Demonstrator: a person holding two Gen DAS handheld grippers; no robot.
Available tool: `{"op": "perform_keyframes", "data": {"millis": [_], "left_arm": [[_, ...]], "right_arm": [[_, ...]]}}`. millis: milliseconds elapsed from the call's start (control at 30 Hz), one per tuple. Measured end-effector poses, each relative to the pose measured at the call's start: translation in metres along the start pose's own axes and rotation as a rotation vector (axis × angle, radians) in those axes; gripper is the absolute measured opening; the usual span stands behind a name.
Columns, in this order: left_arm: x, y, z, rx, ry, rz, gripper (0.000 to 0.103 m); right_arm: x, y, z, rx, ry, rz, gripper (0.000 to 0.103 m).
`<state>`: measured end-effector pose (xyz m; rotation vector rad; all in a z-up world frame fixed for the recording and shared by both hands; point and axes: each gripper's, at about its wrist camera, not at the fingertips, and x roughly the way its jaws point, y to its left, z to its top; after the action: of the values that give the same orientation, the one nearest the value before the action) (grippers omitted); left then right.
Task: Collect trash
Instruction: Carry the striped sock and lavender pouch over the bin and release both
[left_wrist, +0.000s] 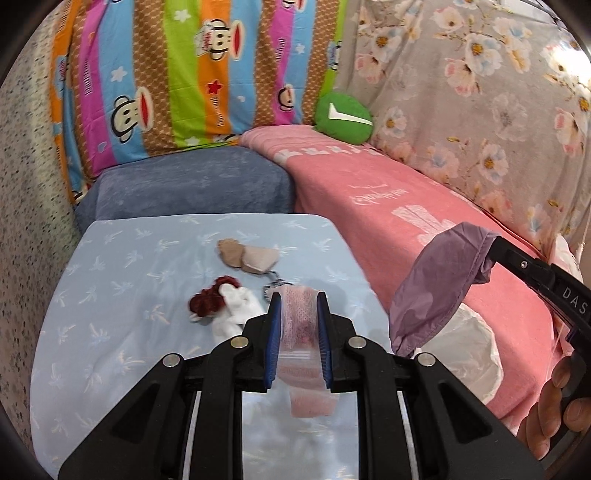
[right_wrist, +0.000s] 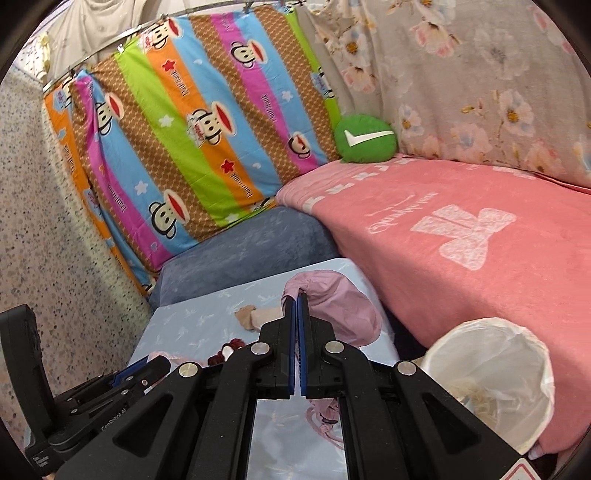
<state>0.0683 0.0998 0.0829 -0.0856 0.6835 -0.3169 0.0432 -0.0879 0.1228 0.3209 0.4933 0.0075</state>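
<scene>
Now left gripper (left_wrist: 298, 295) pinches pink mesh strip (left_wrist: 297, 321); right gripper (right_wrist: 297, 295) clamps crinkly purple bag (right_wrist: 334, 302).

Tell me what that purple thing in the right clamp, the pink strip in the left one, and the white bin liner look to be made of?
The purple thing looks like thin matte fabric or plastic film; it hangs limp and creased from the right gripper. The pink strip seems a soft, semi-sheer mesh or gauze with a fine dotted weave, pinched in the left gripper. The bin liner looks like thin translucent plastic, crinkled at its rim.
</scene>
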Motion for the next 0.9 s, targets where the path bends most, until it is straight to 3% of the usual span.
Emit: {"op": "perform_keyframes", "data": {"millis": [400,900], "left_arm": [[0.02,-0.091,-0.003,0.124,0.045,-0.098,0.018],[0.056,-0.18,-0.013,0.231,0.116,-0.194,0.02]], "right_arm": [[-0.043,-0.087,0.004,0.077,-0.03,-0.098,0.001],[-0.046,-0.157,-0.016,0.135,0.016,-0.193,0.002]]}}
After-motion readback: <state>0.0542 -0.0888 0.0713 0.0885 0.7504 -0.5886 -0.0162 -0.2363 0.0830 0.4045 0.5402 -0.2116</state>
